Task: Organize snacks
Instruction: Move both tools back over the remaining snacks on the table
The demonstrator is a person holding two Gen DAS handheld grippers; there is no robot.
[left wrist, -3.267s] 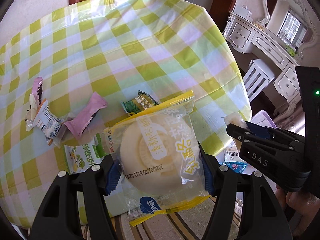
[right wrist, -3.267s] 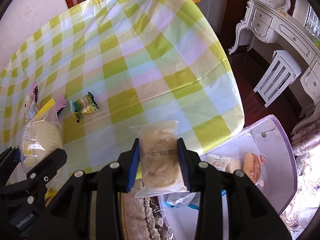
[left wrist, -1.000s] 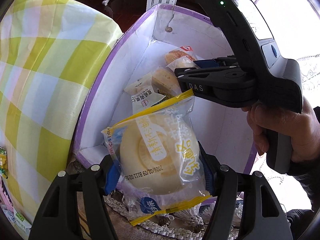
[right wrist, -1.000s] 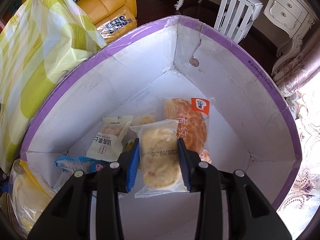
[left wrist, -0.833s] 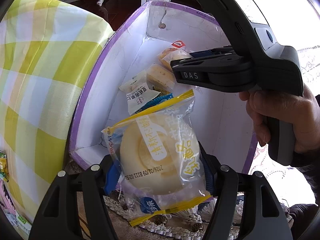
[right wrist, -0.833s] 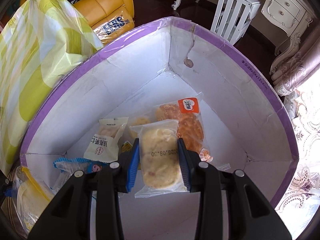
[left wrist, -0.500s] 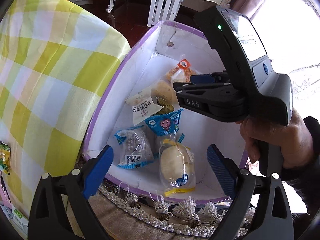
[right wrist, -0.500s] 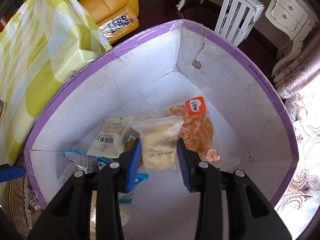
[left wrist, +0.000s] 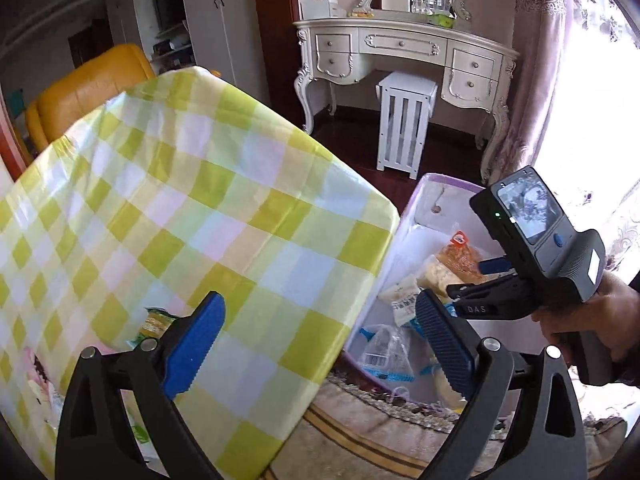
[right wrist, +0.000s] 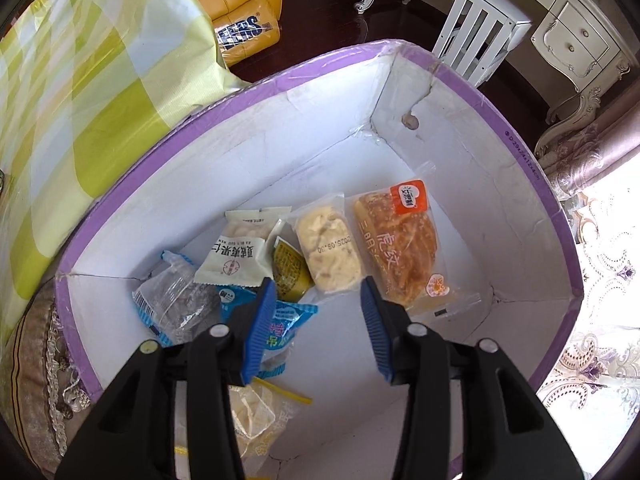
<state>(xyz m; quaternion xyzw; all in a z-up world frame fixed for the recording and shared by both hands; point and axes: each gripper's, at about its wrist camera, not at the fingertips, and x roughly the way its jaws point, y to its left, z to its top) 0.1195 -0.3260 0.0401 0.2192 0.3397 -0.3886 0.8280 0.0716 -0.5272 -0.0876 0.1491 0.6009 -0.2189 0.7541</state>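
Right gripper (right wrist: pixel 316 312) is seen pointing steeply down into a white box with a purple rim (right wrist: pixel 520 160). Its jaws are opening; nothing is pressed between the blue pads (right wrist: pixel 260 320), and no packet sits in the gap.

Snack packets are noted lying flat on the box floor:
- Pale bun in a clear wrapper (right wrist: pixel 328 252), just beyond the right gripper's fingertips. Long axis runs away from the camera, slightly tilted left at the far end; printed date faces up.
- Brown bread with an orange label (right wrist: pixel 400 240), touching the pale bun's right side, long axis roughly parallel to it, label end farthest away.
- White packet with dark print (right wrist: pixel 236 256), left of the bun, over a small dark gold sachet (right wrist: pixel 288 268).
- Clear packet with blue trim (right wrist: pixel 172 304) and a blue packet (right wrist: pixel 280 320), nearer the left wall.
- Round cake in a yellow-edged bag (right wrist: pixel 256 412), at the near wall, partly hidden under the right gripper.

Left gripper (left wrist: pixel 316 344) is held over the edge of the table with the green-and-yellow checked cloth (left wrist: pixel 200 220), jaws spread wide, nothing between them. The box (left wrist: pixel 440 184) stands low beside the table. A green snack packet (left wrist: pixel 154 324) remains on the cloth by the left finger. A hand (left wrist: pixel 592 316) is seen on the right gripper's handle.
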